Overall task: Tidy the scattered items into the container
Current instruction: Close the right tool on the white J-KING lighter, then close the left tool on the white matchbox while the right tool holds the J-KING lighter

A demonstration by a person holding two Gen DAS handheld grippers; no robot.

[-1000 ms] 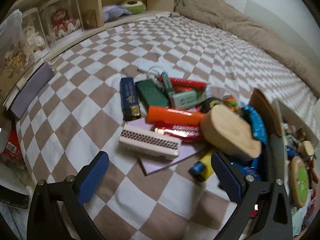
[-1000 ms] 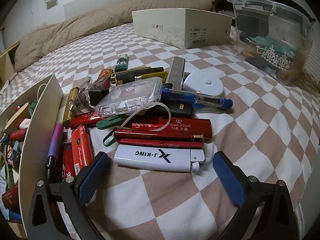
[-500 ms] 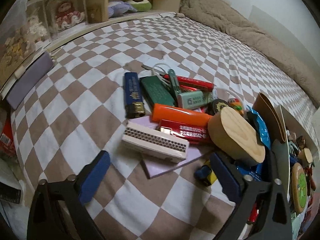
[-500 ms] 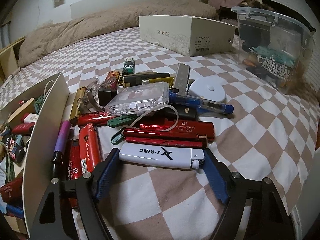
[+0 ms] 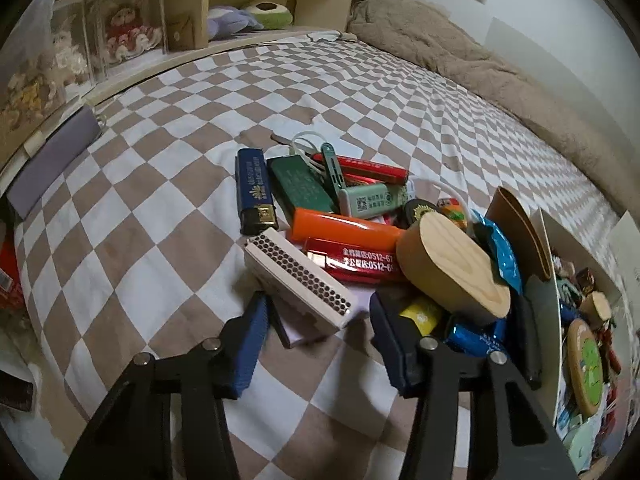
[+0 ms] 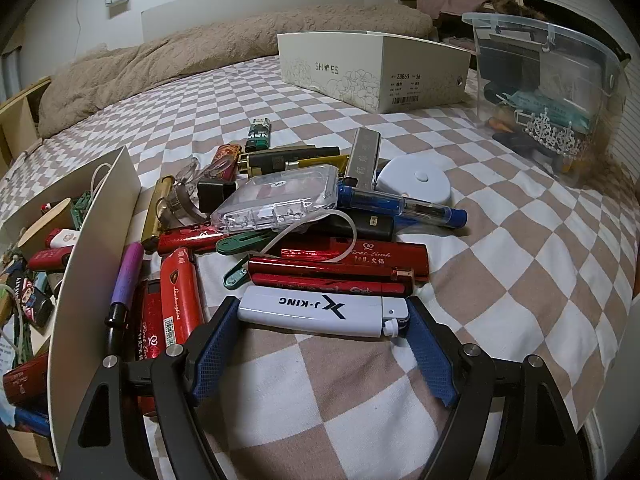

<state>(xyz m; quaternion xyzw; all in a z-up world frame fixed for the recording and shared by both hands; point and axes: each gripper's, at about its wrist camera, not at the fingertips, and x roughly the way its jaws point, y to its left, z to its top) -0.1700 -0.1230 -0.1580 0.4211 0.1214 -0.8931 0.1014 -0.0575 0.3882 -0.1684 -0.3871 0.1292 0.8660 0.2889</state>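
On the checkered bed lies a pile of lighters and small items. In the left wrist view my left gripper [image 5: 318,320] has its blue pads on either side of a white perforated box [image 5: 300,280] lying on a lilac card [image 5: 296,330]; the pads touch or nearly touch it. An oval wooden box [image 5: 452,272] sits to its right. In the right wrist view my right gripper [image 6: 322,320] is shut lengthwise on the white J-KING lighter [image 6: 320,312]. The cardboard container [image 6: 96,248] stands at left, with several items inside.
A blue lighter [image 5: 254,190], green lighter [image 5: 300,186] and orange lighter [image 5: 344,226] lie beyond the white box. A clear case [image 6: 280,200], red lighters [image 6: 352,256], a shoe box [image 6: 372,64] and a clear bin [image 6: 548,88] lie beyond the right gripper.
Both grippers moved forward and closed. The left pads came in around the white perforated box. The right pads came in onto the ends of the white J-KING lighter.
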